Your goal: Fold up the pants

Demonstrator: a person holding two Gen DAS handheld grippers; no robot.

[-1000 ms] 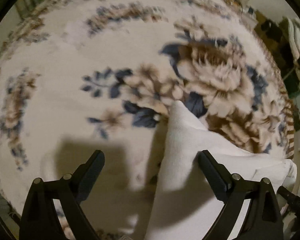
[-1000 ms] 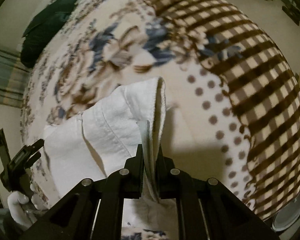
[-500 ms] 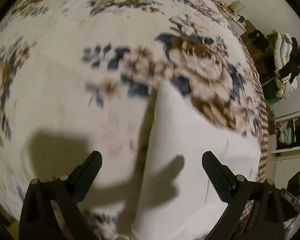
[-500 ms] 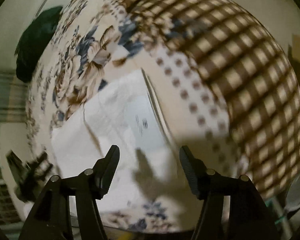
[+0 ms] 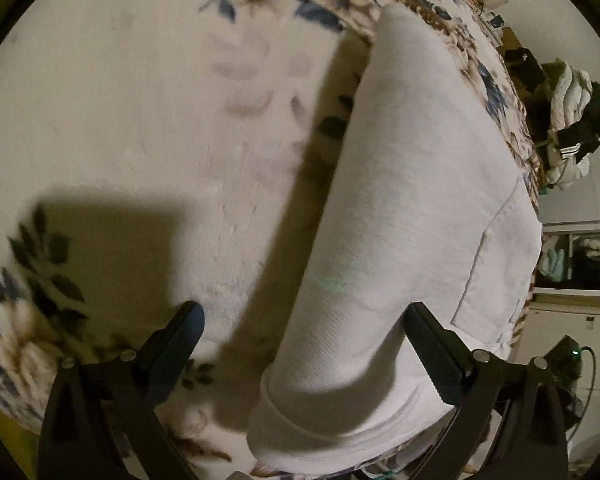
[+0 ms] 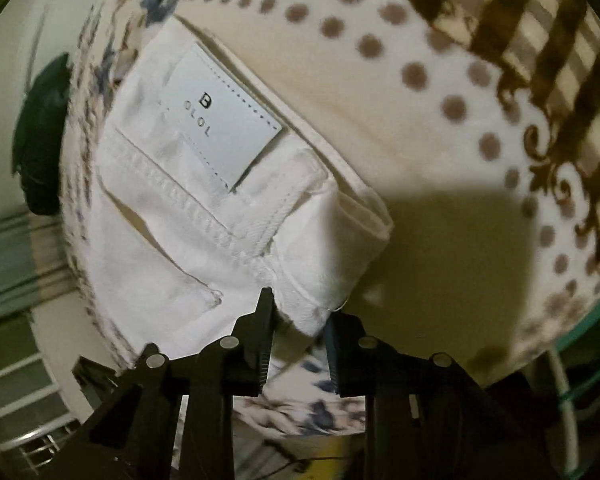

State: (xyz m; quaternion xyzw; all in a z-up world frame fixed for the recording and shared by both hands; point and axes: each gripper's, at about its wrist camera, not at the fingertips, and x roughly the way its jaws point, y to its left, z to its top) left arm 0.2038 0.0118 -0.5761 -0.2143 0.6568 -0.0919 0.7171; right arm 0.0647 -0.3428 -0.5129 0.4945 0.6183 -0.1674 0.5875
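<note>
Your right gripper (image 6: pixel 298 322) low in frame, jaws closing around the white pants (image 6: pixel 188 216) corner, patterned blanket (image 6: pixel 440 80) beneath

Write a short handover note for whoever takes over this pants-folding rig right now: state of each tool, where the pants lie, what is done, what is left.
Left tool: open wide, empty, above the folded edge of the white pants.
Right tool: jaws closing around the waistband corner, not pressing on it yet.
Pants lie on the floral blanket, label patch facing up.
Done: pants laid folded lengthwise.
Left: grip both ends and probably fold across.
</note>
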